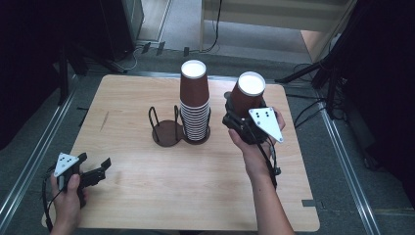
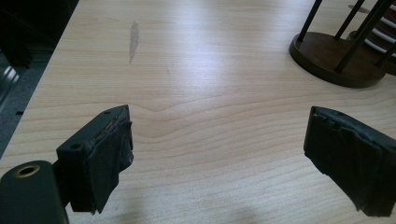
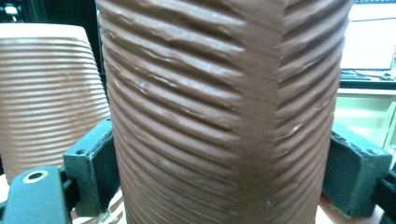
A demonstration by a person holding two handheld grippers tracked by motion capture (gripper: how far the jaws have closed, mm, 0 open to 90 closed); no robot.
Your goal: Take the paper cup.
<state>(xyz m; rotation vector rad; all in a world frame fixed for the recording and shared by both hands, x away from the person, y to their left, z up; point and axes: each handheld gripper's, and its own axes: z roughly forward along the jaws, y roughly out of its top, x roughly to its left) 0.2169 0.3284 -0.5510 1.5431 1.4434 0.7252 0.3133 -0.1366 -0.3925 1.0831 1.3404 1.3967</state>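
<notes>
A brown ribbed paper cup (image 1: 247,93) is held upside down, white base up, above the table's right side, with my right gripper (image 1: 244,122) shut on it. In the right gripper view the cup (image 3: 224,112) sits between both jaws, its wall creased. A tall stack of upturned brown cups (image 1: 194,100) stands in the right ring of a dark wire cup holder (image 1: 166,128), and shows at the left of the right gripper view as the stack (image 3: 46,88). My left gripper (image 1: 98,169) rests open near the table's front left with nothing in it; its pads (image 2: 109,158) stand wide apart over bare wood.
The wooden table (image 1: 147,191) has a faint grey mark (image 2: 133,39) at its left. The holder's left ring (image 2: 336,58) holds no cups. Dark stands and cables surround the table on the floor.
</notes>
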